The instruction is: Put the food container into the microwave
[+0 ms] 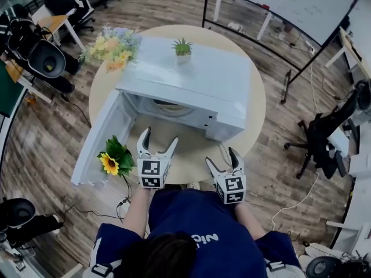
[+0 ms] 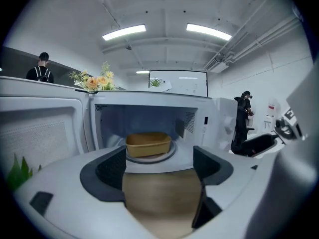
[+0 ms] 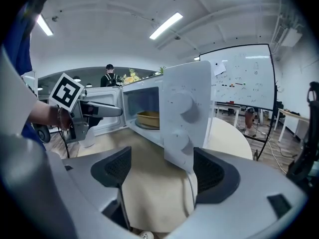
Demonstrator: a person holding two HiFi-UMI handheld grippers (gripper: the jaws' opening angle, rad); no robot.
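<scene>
A tan food container (image 2: 148, 144) sits on the glass turntable inside the white microwave (image 1: 191, 83), whose door (image 1: 103, 138) hangs open to the left. The container also shows through the opening in the right gripper view (image 3: 148, 117). My left gripper (image 1: 157, 142) is open and empty, a short way in front of the cavity over the table. My right gripper (image 1: 222, 158) is open and empty too, near the microwave's front right corner, facing its control panel (image 3: 185, 114).
The microwave stands on a round beige table (image 1: 255, 97). A small potted plant (image 1: 182, 48) is on top of it, a flower bunch (image 1: 114, 45) behind its left, a sunflower (image 1: 112, 161) by the door. Office chairs and a whiteboard (image 1: 301, 2) ring the table.
</scene>
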